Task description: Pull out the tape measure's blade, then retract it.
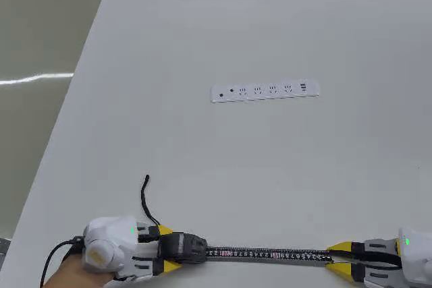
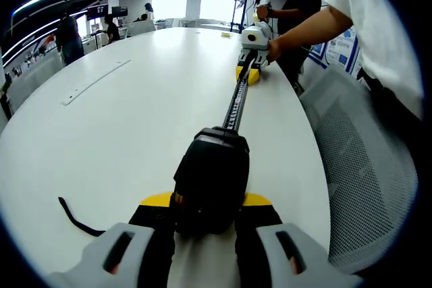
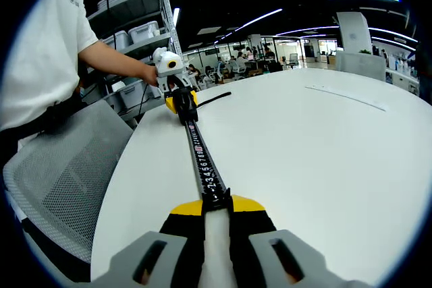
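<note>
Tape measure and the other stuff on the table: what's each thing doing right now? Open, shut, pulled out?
tape measure: on the table, clamped in the left gripper
blade: pulled out, stretched straight along the table
left gripper: shut on the tape measure
right gripper: shut on the blade's end
strap: lying loose on the table
power strip: lying flat, nothing plugged in
</note>
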`<state>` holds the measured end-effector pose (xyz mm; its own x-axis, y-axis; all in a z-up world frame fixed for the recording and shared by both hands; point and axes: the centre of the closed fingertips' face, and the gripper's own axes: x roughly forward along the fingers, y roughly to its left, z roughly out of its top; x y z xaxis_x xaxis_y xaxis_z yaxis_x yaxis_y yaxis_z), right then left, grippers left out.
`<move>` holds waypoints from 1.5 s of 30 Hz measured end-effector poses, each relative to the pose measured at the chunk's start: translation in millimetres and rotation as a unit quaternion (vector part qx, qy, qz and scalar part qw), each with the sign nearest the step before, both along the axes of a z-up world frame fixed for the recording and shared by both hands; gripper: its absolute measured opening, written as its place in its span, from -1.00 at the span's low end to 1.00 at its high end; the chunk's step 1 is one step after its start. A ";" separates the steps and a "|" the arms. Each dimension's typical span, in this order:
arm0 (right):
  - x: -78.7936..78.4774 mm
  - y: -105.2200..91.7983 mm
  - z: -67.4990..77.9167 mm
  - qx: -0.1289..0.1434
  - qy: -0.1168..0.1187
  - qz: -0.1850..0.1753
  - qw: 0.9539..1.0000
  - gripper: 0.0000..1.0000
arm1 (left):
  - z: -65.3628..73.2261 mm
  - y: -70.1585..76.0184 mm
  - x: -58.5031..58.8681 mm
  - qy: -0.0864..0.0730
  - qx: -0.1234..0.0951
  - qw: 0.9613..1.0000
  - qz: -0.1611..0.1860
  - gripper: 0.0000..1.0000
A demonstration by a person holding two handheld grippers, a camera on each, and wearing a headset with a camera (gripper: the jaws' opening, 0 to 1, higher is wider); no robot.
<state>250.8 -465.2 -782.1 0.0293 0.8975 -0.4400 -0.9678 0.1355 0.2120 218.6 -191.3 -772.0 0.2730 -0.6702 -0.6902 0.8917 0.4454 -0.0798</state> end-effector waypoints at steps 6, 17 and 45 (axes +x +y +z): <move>-0.2 0.0 -0.8 -0.005 -0.007 -0.002 1.000 -0.77 | 0.8 -0.3 0.1 -0.002 0.001 1.000 0.000 -0.39; 0.0 -0.7 -1.0 -0.005 -0.012 0.001 1.000 -0.76 | -1.1 -0.1 -0.2 -0.001 0.007 1.000 -0.002 -0.38; 0.2 1.0 1.4 -0.003 0.003 -0.034 0.999 -0.51 | 3.4 2.9 -0.4 -0.007 0.006 1.000 0.027 -0.08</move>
